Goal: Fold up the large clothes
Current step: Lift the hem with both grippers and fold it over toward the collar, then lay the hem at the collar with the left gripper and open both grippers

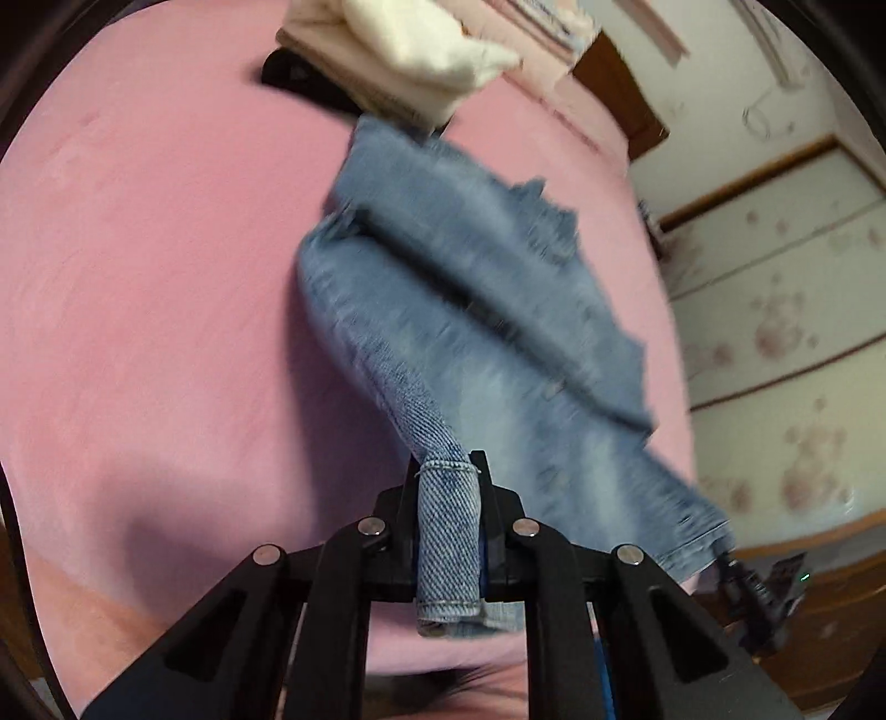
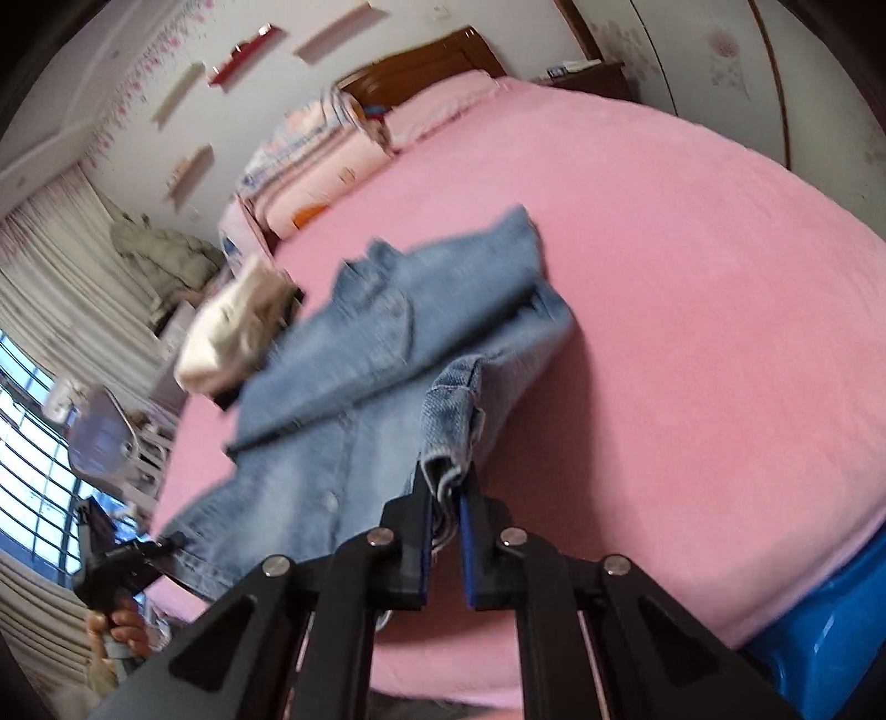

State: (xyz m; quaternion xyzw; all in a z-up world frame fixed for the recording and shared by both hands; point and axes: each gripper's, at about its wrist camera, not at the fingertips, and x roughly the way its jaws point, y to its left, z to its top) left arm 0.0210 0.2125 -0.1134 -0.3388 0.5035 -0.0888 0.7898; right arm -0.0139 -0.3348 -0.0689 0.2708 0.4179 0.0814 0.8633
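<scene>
A light blue denim garment (image 1: 470, 288) lies partly folded on the pink bed (image 1: 166, 249), its near edge lifted off the sheet. My left gripper (image 1: 448, 465) is shut on a rolled corner of its hem, which runs back between the jaws. In the right wrist view the denim garment (image 2: 354, 360) stretches left, and my right gripper (image 2: 446, 476) is shut on a bunched fold of its edge. At the lower left of that view a hand holds the left gripper (image 2: 169, 543) on the hem's other corner. The right gripper (image 1: 731, 565) shows small at the hem's far end.
A pile of cream and pale folded clothes (image 1: 410, 50) lies past the denim, over something black. Pillows and striped quilts (image 2: 310, 166) lie by the wooden headboard (image 2: 437, 55). A flowered wardrobe (image 1: 775, 332) flanks the bed. A blue plastic object (image 2: 830, 626) stands below the bed's edge.
</scene>
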